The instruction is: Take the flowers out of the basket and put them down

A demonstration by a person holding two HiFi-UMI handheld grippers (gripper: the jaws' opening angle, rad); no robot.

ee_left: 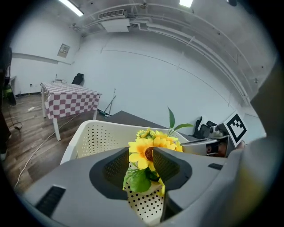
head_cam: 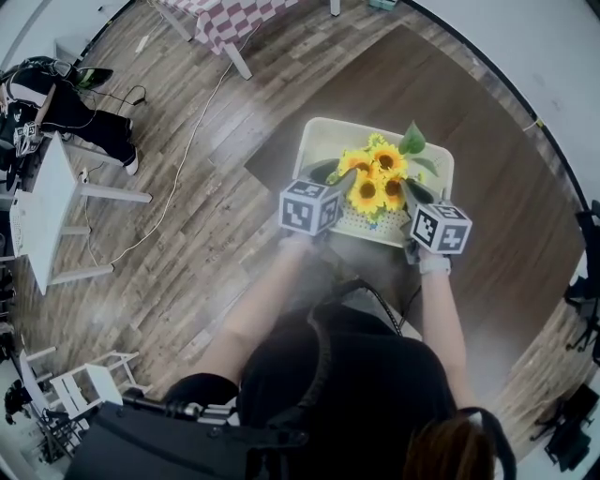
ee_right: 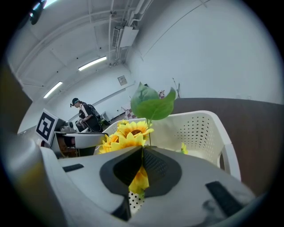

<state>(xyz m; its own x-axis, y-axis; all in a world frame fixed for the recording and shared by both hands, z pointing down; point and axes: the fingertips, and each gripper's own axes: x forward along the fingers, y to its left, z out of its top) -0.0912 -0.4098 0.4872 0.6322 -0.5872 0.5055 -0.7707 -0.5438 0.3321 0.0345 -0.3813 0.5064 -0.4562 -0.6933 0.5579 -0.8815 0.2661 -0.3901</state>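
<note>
A bunch of yellow sunflowers (head_cam: 375, 178) with green leaves stands in a white perforated basket (head_cam: 319, 131) on a dark brown tabletop (head_cam: 497, 131). My left gripper (head_cam: 330, 187) is at the bunch's left side. In the left gripper view it (ee_left: 140, 150) stands open, with a sunflower (ee_left: 141, 156) and a leaf in the gap, untouched by the pads. My right gripper (head_cam: 419, 199) is at the bunch's right side. In the right gripper view its (ee_right: 143, 148) jaws are closed at the foot of a thin leaf stem (ee_right: 149, 133), yellow petals just below.
A table with a red-checked cloth (head_cam: 225, 19) stands beyond the brown tabletop, also in the left gripper view (ee_left: 71, 95). A white table (head_cam: 47, 206) and a cable on the wooden floor lie to the left. A person (ee_right: 86, 115) stands far off.
</note>
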